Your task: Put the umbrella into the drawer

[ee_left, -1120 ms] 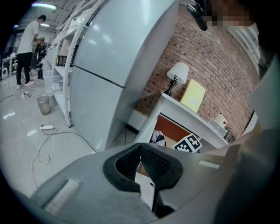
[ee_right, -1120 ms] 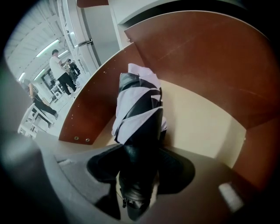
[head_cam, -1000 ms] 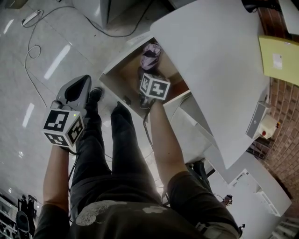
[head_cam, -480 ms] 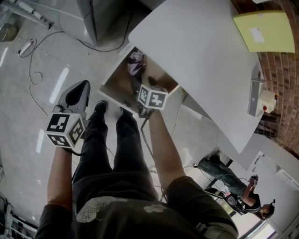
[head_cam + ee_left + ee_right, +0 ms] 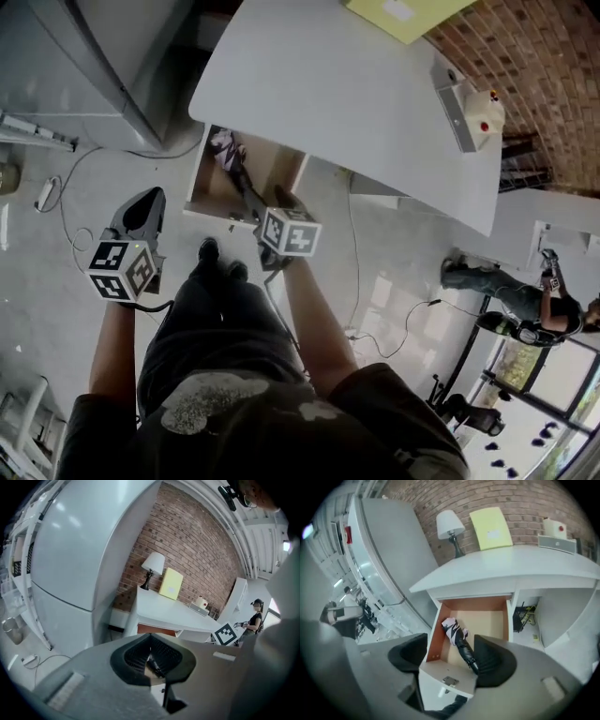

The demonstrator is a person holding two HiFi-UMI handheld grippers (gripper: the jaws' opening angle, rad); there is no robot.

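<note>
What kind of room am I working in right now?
Probably an office or a lab-style workroom. A white desk with a pulled-out drawer stands in front of a brick wall, and a table lamp sits on the desk's top.

No legible text, brand, number or sign in any view.

Desk top (image 5: pixel 356 84) covering rear of drawer (image 5: pixel 214 187) in head view. Right gripper's (image 5: pixel 452 657) pad overlapping umbrella's (image 5: pixel 457 639) dark lower end in right gripper view. Left gripper's (image 5: pixel 151 641) pads leaving only narrow sliver showing between them; dark shape inside reading too small to tell. Yellow sheet (image 5: pixel 403 11) running off head view's top edge.
</note>
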